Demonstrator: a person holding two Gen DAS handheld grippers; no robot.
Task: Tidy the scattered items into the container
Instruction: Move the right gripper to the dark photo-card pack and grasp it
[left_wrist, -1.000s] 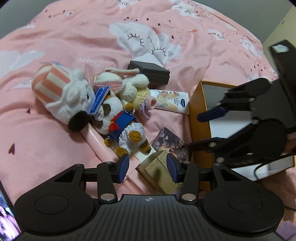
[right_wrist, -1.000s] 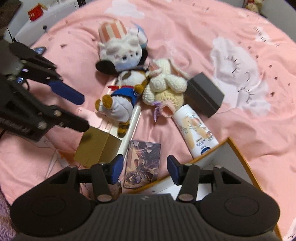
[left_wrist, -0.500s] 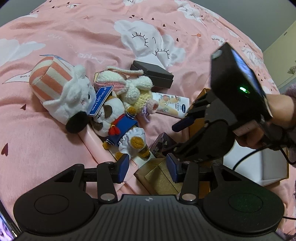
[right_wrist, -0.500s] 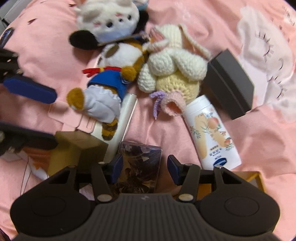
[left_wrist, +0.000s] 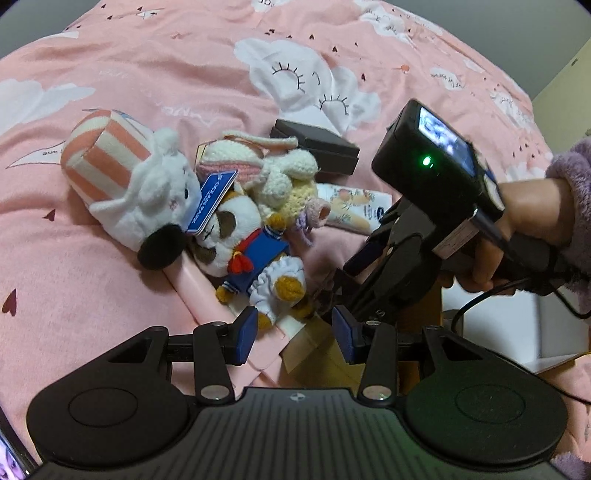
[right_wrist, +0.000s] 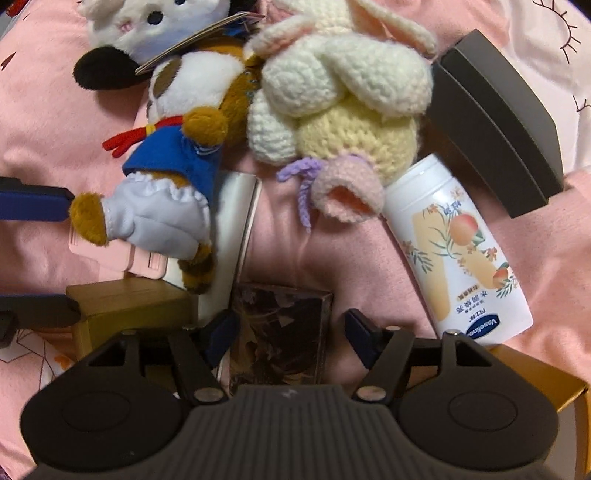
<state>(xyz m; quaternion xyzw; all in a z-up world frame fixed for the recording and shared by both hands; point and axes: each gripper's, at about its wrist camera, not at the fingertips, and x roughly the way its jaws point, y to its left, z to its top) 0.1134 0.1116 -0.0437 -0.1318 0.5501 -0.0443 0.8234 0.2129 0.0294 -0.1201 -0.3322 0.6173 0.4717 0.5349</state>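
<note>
Right claw lowered onto the dark picture card; left claw position unchanged since the earlier frames.

Left wrist view: the left claw (left_wrist: 291, 334) stands partly apart, gripping nothing, above the gold box (left_wrist: 325, 354) and the pink strip on the bed (left_wrist: 110, 280). The right claw (left_wrist: 347, 273), held by a hand (left_wrist: 524, 221), points down beside the sailor plush (left_wrist: 255, 254). The striped-hat plush (left_wrist: 144, 192), crochet bunny (left_wrist: 280, 173), dark grey box (left_wrist: 317, 147) and lotion bottle (left_wrist: 354, 206) lie clustered together. The orange-walled container (left_wrist: 439, 299) sits at right, behind the right claw. Right wrist view: the right claw (right_wrist: 284, 336) jaws are opening, straddling the picture card (right_wrist: 280, 328); the pads do not press it. The lotion bottle (right_wrist: 458, 251) lies just right, touching the container rim (right_wrist: 546, 376).
</note>
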